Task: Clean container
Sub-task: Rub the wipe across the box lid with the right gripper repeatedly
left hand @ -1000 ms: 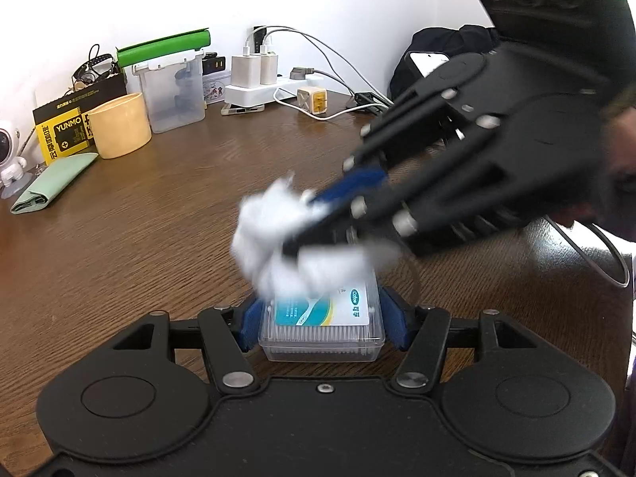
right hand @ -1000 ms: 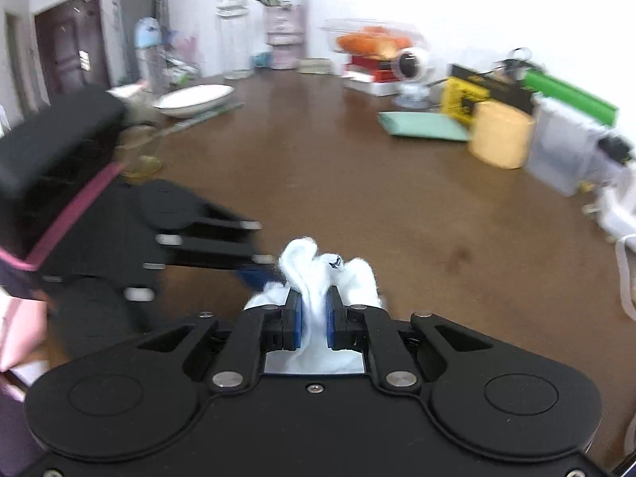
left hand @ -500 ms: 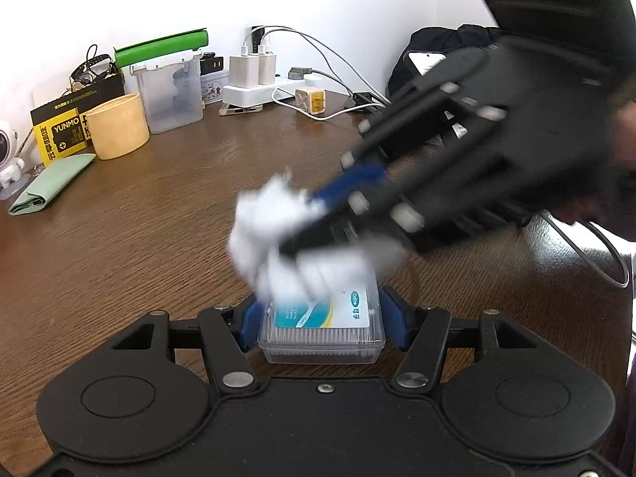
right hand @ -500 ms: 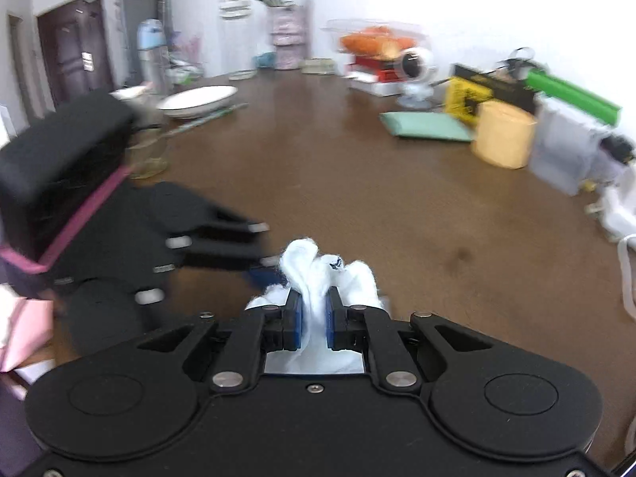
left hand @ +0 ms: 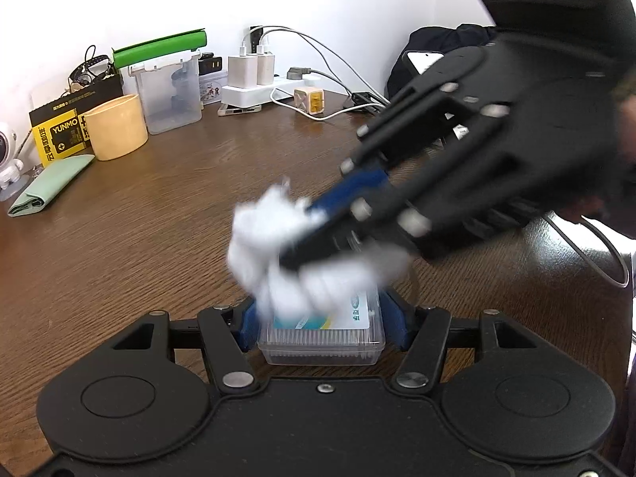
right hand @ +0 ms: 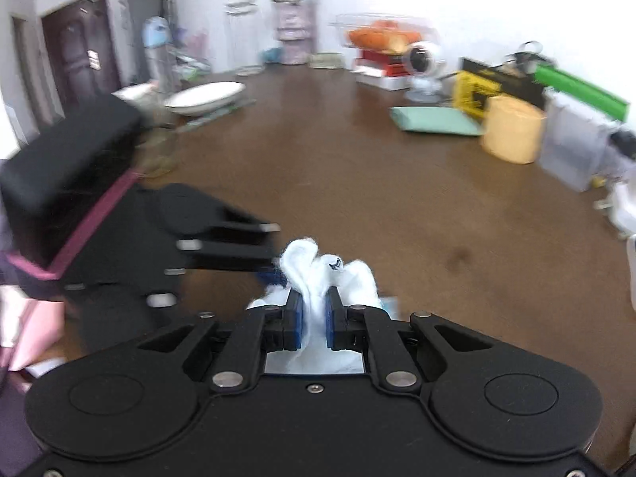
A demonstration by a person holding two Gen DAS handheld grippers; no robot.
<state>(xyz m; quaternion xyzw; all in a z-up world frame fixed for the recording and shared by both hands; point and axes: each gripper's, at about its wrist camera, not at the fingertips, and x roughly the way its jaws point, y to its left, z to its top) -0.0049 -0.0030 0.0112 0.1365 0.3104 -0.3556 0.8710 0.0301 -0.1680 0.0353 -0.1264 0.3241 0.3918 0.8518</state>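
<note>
the container (left hand: 321, 340) is a small, flat, clear plastic box with ribbed see-through sides and a white label on its lid, printed with a teal and yellow swoosh and small blue characters. it sits low over the wooden table (left hand: 131, 230), near the table's front edge in the left wrist view, clamped by its two short ends between the blue pads of the left gripper (left hand: 322, 324), whose jaws press against it from either side.

a crumpled white cloth (left hand: 278, 254) lies on the far left part of the lid, covering much of the label. the right gripper (right hand: 314, 312) pinches this cloth tightly, its blue pads nearly together with the white fabric bunched up between and above them. in the left wrist view that gripper reaches in from the right, blurred.

along the table's far edge stand a yellow cup (left hand: 115, 127), a clear lidded tub (left hand: 171, 95) and a white power strip (left hand: 254, 93).
</note>
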